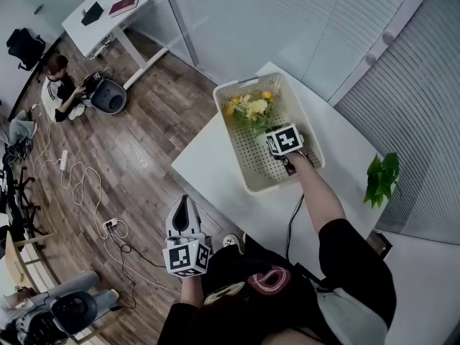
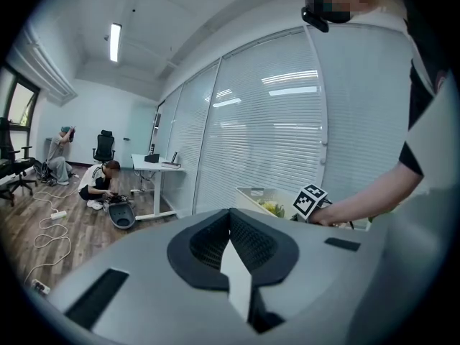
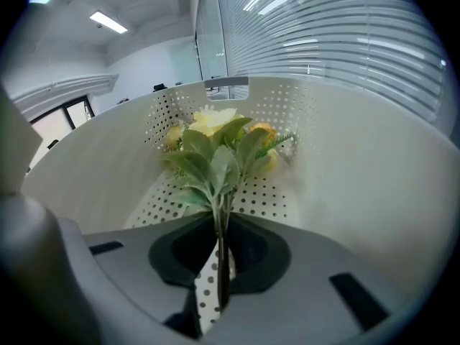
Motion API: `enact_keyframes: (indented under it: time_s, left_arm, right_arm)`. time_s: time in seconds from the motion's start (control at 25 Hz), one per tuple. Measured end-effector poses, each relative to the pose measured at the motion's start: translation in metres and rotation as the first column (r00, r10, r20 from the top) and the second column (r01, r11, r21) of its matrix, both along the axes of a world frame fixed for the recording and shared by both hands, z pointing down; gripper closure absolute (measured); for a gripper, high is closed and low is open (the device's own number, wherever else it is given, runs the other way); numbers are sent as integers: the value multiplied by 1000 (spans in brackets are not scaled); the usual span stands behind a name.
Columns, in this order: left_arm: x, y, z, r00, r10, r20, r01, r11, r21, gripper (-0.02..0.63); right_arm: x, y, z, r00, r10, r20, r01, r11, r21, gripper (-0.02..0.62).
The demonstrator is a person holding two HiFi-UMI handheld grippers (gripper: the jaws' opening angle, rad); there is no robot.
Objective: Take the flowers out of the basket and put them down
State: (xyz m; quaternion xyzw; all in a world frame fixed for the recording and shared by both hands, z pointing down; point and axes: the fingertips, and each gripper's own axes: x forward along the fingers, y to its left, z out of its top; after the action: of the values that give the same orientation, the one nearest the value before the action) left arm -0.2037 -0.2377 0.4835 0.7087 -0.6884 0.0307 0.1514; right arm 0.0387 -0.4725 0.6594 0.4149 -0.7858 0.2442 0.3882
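Flowers [image 1: 253, 108] first: where are they?

Inside the white perforated basket [image 1: 248, 175], yellow blooms towards its far end, green leaves nearer the hand. The basket stands on the white table [image 1: 208, 171], close to its far corner.

And the right gripper [image 3: 218, 225]?

Reaching down into the basket. Its own view shows the thin stem running straight between the jaws, which are clamped on it, leaves and blooms rising just beyond the tips.

Are the flowers lifted off the basket floor?

I cannot tell. The dotted floor shows behind the leaves, but whether the stem touches it is not clear.

What about the left gripper [image 1: 184, 207]?

Held off the table's near edge, over the wooden floor [image 1: 144, 142], well apart from the basket. Its jaws are drawn together with nothing between them.

Anything else on the table?

A small green plant [image 1: 381, 178] at the right edge, by the blinds.

And beyond?

A person [image 1: 61, 88] crouches on the floor near a white desk [image 1: 100, 16], with cables trailing across the boards.
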Motion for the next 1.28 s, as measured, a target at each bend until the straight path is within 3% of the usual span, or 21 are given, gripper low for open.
enact_keyframes:
  time_s: [0.84, 1.28]
  left_arm:
    - [6, 3, 1, 1000, 21, -6, -21, 1000, 11, 589]
    - [1, 7, -4, 1000, 27, -8, -27, 999, 31, 589]
  right_arm:
    - [-6, -2, -64, 997, -19, 76, 9, 991, 133, 554]
    - [-14, 1, -124, 992, -28, 125, -8, 962, 272, 554]
